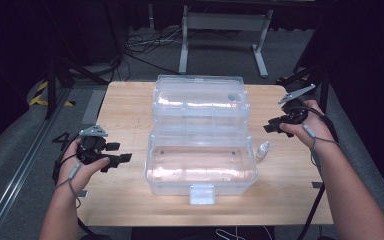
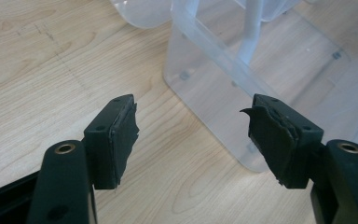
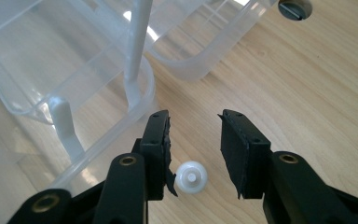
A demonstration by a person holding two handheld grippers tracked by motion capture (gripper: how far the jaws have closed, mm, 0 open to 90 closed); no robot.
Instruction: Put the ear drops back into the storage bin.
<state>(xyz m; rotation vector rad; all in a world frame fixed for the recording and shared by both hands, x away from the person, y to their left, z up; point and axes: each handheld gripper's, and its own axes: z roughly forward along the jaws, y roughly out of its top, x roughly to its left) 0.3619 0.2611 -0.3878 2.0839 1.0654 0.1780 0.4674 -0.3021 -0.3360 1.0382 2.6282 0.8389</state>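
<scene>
A clear plastic storage box [image 1: 201, 172] stands open in the middle of the wooden table [image 1: 125, 100], its lid and inner tray tilted up behind it. A small white bottle [image 1: 263, 150] stands on the table just right of the box; from above, its white cap [image 3: 191, 178] lies below and between my right gripper's jaws. My right gripper [image 1: 275, 124] hovers open above and right of the bottle, holding nothing. My left gripper [image 1: 117, 152] is open and empty left of the box, its jaws pointing at the box's near left corner [image 2: 242, 140].
The box's white latch [image 1: 202, 194] faces the table's front edge. A round hole [image 3: 294, 8] is cut in the tabletop past the box. Bare wood lies on both sides of the box. Metal stand legs [image 1: 225, 35] and cables are on the floor behind.
</scene>
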